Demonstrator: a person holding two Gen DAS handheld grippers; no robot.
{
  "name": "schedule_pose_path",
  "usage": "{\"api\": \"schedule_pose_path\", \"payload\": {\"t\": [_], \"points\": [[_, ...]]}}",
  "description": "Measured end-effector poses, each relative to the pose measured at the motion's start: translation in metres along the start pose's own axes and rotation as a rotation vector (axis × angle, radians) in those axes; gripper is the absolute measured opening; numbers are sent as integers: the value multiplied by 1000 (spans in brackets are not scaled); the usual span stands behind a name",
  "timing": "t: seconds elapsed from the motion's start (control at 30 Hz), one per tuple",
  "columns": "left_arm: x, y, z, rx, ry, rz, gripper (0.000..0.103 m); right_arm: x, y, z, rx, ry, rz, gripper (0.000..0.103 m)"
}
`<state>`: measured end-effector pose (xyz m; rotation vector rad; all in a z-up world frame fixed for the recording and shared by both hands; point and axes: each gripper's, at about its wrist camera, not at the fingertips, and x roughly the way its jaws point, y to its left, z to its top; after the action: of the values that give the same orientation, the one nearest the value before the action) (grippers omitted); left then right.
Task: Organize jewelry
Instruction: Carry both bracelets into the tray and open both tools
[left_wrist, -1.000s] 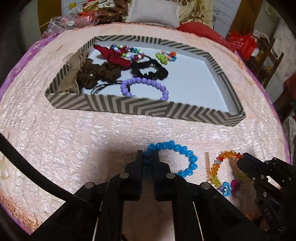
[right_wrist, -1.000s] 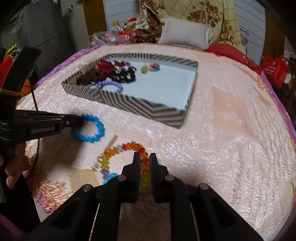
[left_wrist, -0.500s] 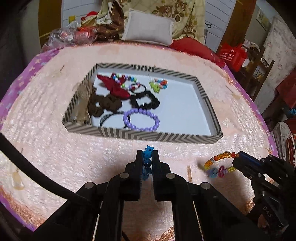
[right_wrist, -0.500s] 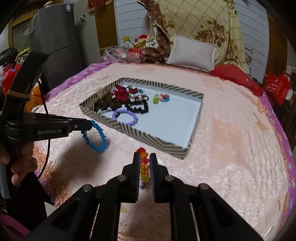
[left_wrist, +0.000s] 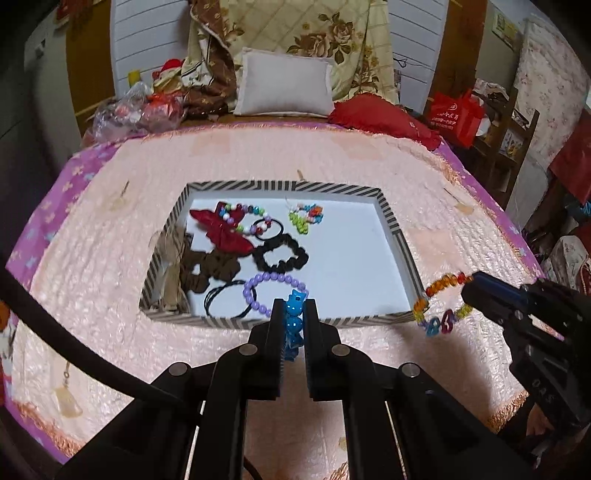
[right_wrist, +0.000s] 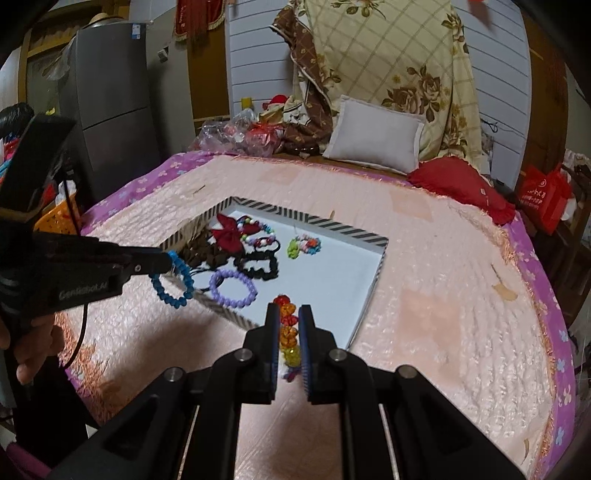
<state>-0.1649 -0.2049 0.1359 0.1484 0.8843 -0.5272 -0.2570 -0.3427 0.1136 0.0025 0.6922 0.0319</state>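
Blue bracelet hangs pinched in the closed left claw, above the tray's near rim. Right of it, the right claw is closed on the multicoloured bracelet, also lifted clear of the bed. Inside the tray lie a purple bracelet, scrunchies and a red bow.

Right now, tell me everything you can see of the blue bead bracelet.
The blue bead bracelet is a closed loop of round, glossy bright-blue beads that look like plastic. It hangs in the air, off the pink bedspread, pinched at its top by the shut left claw, whose fingers press on a few beads. From the right wrist view the loop dangles freely below the fingertips, just in front of the striped box's near corner. Nothing else touches it.
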Motion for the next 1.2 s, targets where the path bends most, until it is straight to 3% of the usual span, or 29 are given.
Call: {"api": "schedule_pose_path", "payload": {"t": [0.47,0.7,0.9,0.97,1.07,1.2], "points": [[14,-19,26,37,-14,12,0,33,-22,26,18,25,-23,9],[39,-29,46,21,16,-10,0,68,-34,30,72,76,15,9],[70,-41,52,-15,80,-113,0,110,-48,32,73,145,33,9],[95,-35,53,-54,137,-127,0,128,-60,35,84,168,19,9],[130,-26,50,-87,208,-105,0,154,-73,40,92,196,7,9],[150,-19,49,-70,227,-49,0,178,-83,45,67,212,-48,9]]}}
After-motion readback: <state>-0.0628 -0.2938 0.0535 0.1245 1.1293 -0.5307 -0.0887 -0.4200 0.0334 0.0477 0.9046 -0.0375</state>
